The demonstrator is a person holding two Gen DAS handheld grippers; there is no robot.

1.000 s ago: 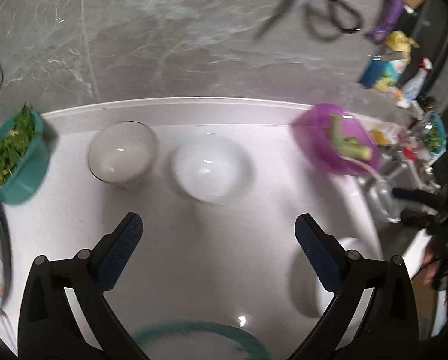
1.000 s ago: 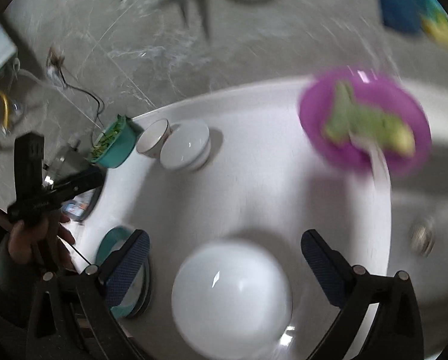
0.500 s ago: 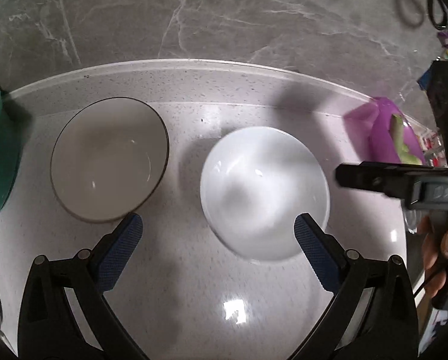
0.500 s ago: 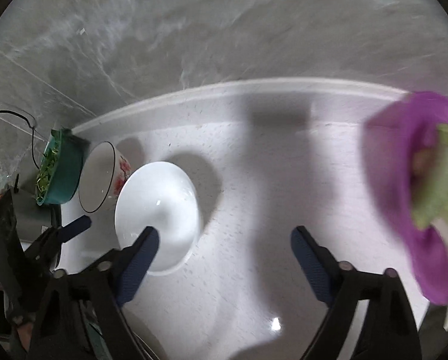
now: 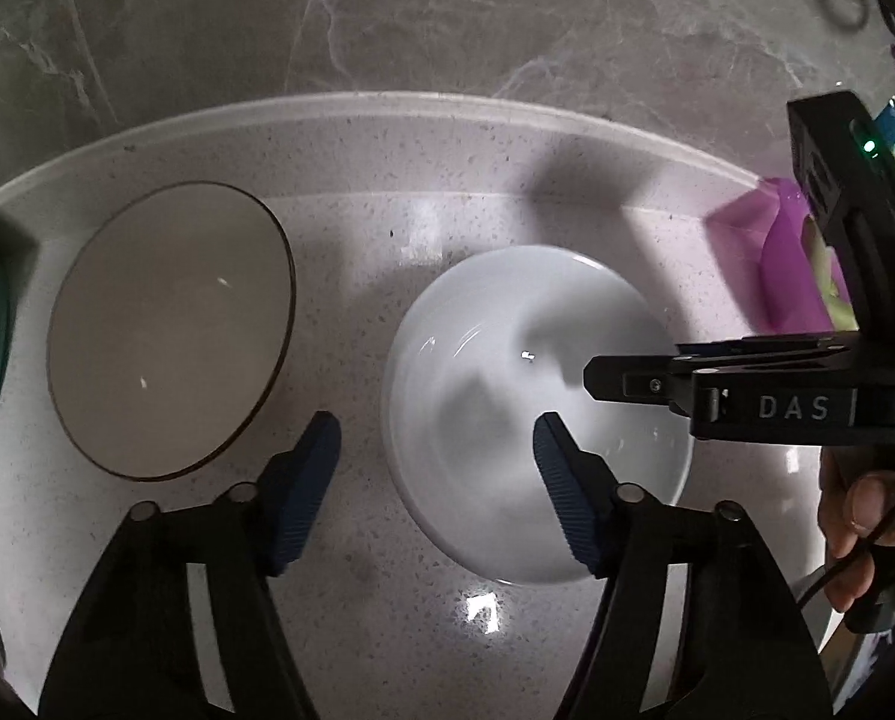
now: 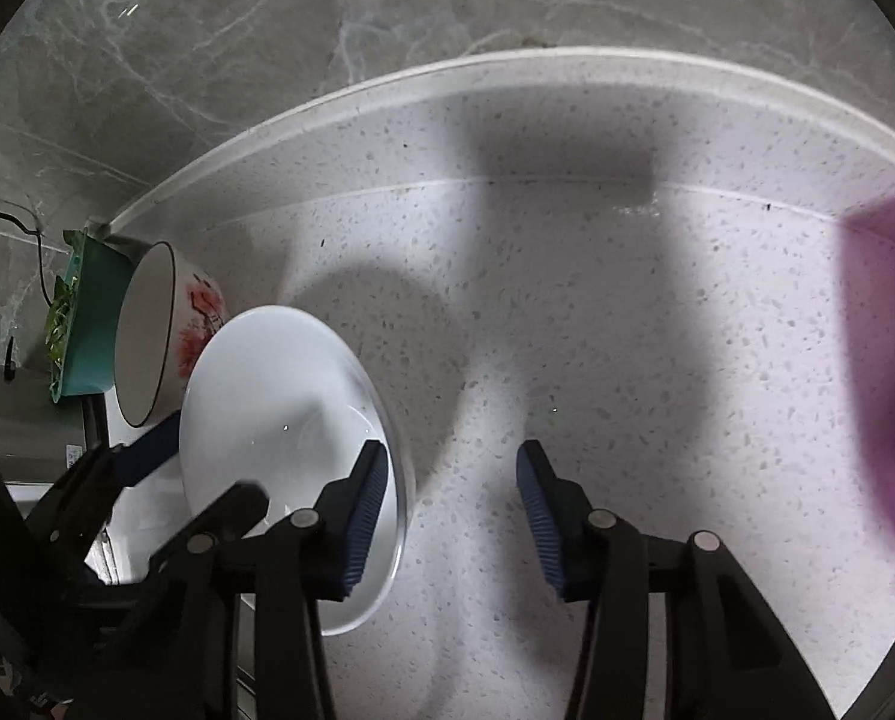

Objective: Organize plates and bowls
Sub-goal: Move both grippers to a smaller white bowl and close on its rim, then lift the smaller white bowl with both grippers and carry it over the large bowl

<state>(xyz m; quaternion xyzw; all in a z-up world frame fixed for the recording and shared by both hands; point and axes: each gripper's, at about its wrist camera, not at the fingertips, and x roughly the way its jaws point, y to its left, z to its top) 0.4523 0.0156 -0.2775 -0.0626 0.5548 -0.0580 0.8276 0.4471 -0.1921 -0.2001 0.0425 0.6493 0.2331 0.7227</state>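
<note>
Countertop: closing fingers (image 5: 558, 468) astride white bowl (image 5: 507, 360)

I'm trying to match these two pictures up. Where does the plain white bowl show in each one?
Left wrist view: the white bowl sits right of centre, beside the dark-rimmed bowl.
Right wrist view: the white bowl is at lower left, in front of that same bowl, whose flowered side shows here.
Shared landmark: the raised back edge of the speckled counter below the grey marble wall.
</note>
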